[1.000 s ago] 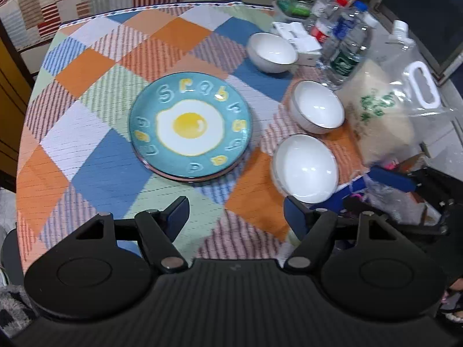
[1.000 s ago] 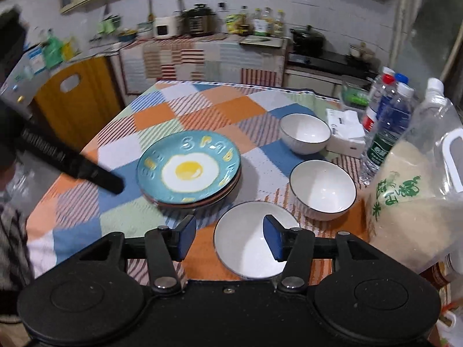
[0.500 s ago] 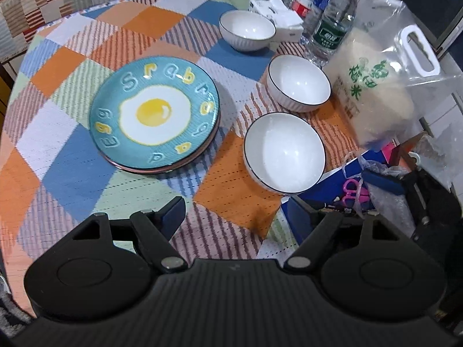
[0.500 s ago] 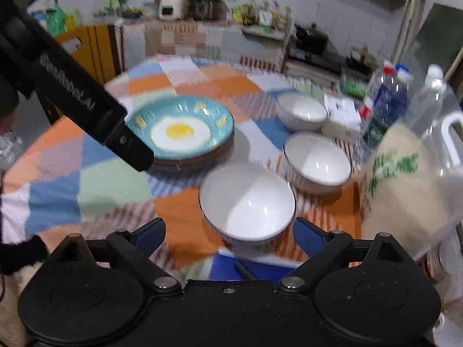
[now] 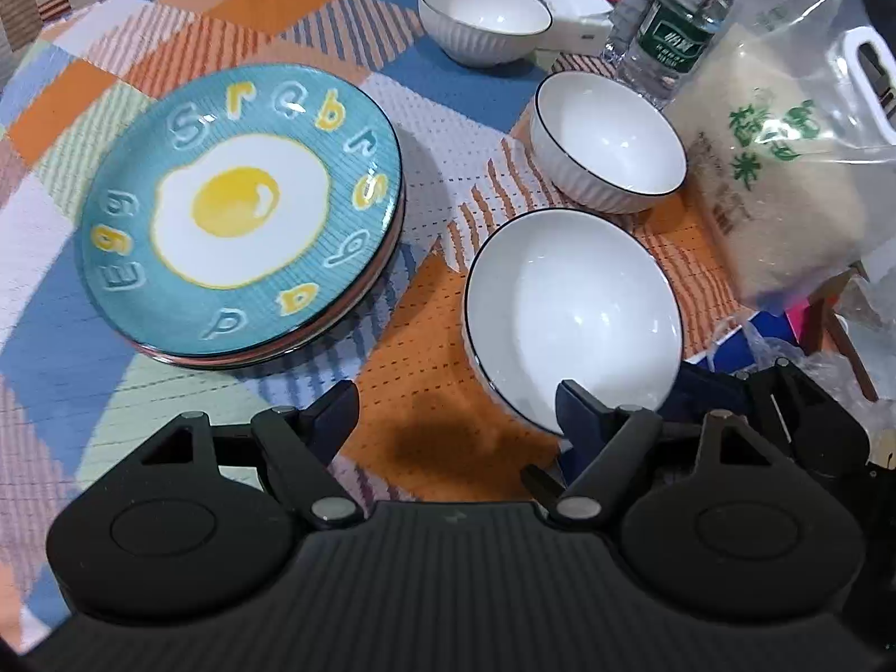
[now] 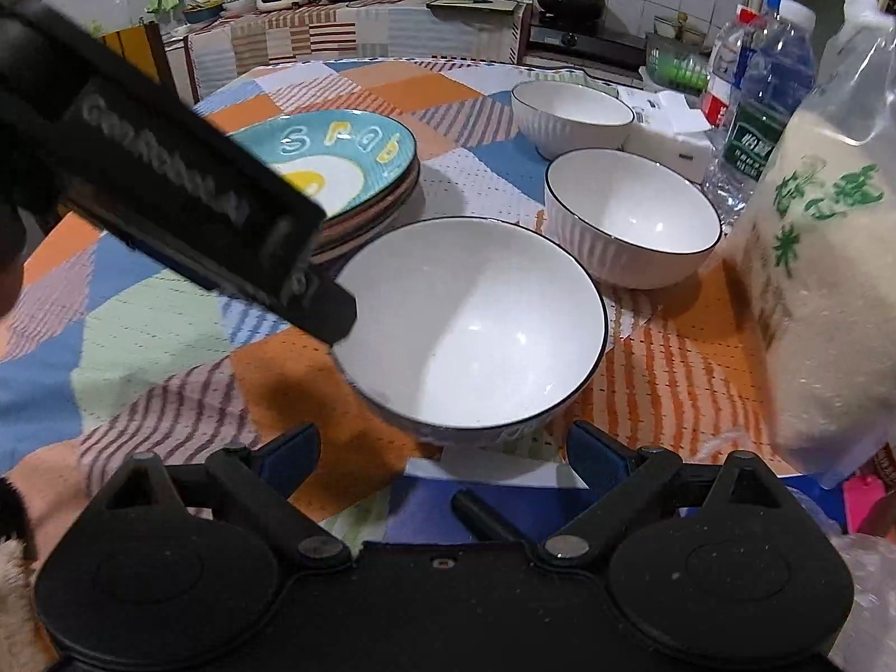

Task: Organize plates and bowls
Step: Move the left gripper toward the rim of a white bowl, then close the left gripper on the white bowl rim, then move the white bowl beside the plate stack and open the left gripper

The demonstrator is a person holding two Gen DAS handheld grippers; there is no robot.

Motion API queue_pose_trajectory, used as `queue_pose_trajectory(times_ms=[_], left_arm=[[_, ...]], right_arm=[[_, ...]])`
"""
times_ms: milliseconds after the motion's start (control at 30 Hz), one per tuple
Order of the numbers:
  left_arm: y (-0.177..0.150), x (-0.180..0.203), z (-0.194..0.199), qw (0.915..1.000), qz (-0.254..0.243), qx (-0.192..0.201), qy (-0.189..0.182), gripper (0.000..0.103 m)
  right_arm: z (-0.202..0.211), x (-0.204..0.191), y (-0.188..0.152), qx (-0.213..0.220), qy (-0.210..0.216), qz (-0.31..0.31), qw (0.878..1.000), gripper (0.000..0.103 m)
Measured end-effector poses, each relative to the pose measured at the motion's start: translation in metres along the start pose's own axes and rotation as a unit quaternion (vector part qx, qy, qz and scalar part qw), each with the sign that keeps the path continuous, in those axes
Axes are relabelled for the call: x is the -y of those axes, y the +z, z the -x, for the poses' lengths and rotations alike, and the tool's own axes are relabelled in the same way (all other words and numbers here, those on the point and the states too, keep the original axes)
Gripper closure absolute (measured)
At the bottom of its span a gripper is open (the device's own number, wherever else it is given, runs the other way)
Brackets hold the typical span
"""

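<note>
White round ceramic bowl at frame centre on patchwork tablecloth, beside stacked teal fried-egg plates at left; left gripper and right gripper both spread wide, empty.

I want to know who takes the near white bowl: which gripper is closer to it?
Left, it appears. The left gripper has one finger at the nearest bowl's left rim, seemingly touching. The right gripper sits open just short of its near edge, the bowl not yet between its fingers.
</note>
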State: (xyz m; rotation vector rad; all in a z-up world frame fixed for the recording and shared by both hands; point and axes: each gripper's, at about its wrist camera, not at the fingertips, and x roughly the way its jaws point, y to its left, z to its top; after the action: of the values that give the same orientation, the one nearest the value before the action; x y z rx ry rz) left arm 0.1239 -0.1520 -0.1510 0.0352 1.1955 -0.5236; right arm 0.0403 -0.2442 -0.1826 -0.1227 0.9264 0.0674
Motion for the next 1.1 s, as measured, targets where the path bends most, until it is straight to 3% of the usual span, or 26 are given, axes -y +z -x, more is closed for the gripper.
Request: queue_pose_trajectory(times_ms=[100,200,333,467,667,800,967,1100], left_arm=[[0.001,-0.001,-0.012,1.0000,0.006,-0.002,-0.003,0.038],[0.002,-0.004,-0.020,0.9997,0.022,-0.005,-0.013,0.059],[0.005,-0.005,-0.025,0.9979,0.030,-0.017,-0.054,0.085],[0.005,0.005,-0.023,0.9991,0.009,-0.021,-0.036,0.087],[0.000,-0.002,-0.002,0.9982,0.017,-0.025,-0.052,0.087],[-0.008,-0.014,0.025,0.9983,0.016,-0.019,-0.052,0.087],[-0.025,-0.031,0.065,0.9992,-0.022,-0.002,-0.035,0.086],[-0.031,-0.055,0.085,0.9992,-0.008,-0.003,-0.039,0.086]], right_arm=[[-0.008,0.000,0.001,0.009,-0.007,0.005,1.000,0.006],[-0.011,0.003,0.001,0.022,-0.005,0.003,1.000,0.006],[-0.017,0.008,0.000,0.028,0.012,-0.005,1.000,0.006],[-0.017,0.009,-0.002,0.029,0.018,-0.017,0.999,0.006],[0.001,0.000,-0.001,0.028,0.021,-0.020,0.999,0.007],[0.017,-0.015,0.004,0.033,0.033,-0.020,0.999,0.007],[0.035,-0.049,0.007,0.055,0.050,0.007,0.997,0.007],[0.041,-0.070,0.008,0.063,0.069,0.012,0.995,0.007]])
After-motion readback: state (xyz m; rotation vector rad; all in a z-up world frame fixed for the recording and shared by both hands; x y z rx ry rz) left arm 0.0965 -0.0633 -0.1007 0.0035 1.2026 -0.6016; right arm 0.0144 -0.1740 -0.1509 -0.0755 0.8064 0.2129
